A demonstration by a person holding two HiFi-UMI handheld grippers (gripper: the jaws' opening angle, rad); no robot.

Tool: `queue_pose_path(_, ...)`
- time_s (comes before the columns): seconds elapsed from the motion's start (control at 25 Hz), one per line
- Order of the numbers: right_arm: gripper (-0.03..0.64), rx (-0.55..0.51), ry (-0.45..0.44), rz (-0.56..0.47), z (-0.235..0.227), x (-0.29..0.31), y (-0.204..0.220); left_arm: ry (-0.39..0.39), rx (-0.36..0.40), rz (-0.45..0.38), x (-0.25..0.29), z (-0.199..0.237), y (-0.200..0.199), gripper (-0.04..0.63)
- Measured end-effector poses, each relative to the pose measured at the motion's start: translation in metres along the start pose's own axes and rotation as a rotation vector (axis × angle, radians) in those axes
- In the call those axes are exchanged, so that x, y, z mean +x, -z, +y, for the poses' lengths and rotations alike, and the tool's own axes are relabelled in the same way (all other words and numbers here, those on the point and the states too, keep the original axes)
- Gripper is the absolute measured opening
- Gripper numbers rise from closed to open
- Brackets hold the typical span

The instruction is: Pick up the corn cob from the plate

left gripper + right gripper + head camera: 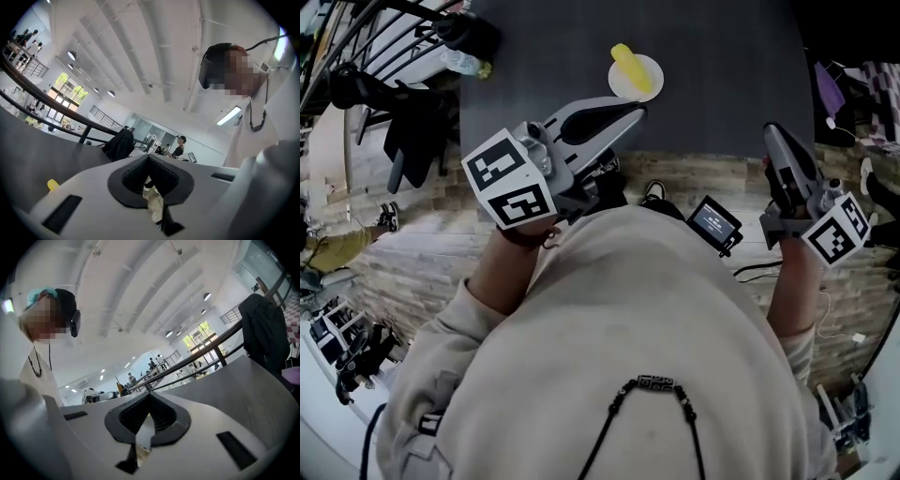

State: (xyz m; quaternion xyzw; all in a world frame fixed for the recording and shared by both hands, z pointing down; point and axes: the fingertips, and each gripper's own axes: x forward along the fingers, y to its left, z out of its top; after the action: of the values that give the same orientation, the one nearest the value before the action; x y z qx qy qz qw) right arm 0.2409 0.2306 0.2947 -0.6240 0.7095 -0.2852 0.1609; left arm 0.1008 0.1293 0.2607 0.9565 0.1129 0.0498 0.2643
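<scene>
Corn cob is lying slantwise across a small pale plate, overhanging its far-left rim a little, and the plate is sitting flat on the dark table. Left gripper is hanging just on the person's side of the plate, tips aimed toward it but not touching. Its jaws are pressing together tip to tip with nothing between them, and a scrap of yellow is showing low at the left of its own view, probably the cob. Right gripper is waiting well apart from the plate, off to its right and nearer the person, jaws likewise clenched on nothing. Judging by looks, the cob is reading as light, stiff and round-bodied, with a smooth bright skin, so it is likely wanting to roll or squirt out of a pinch placed near either tapering end. The best hold is seeming to be at mid-length, the jaws closing across its short width, square to its long line. The plate is looking light too, and a downward push on the overhanging end is risking tipping or skidding it. Either gripper is needing to spread its jaws first, and the left one is the better placed.
</scene>
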Motion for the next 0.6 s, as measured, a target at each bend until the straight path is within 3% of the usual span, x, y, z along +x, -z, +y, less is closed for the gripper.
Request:
queue_pose_path(0.24,0.015,-0.011,0.012,-0.114,0.013,0.003,-0.011,0.119,0.056,0.088,0.022,0.009,-0.007,0.002)
queue_pose_path(0.6,0.015,-0.038,0.141,-0.151,0.012,0.017,-0.031,0.265,0.064,0.097,0.014,0.035,-0.033,0.002)
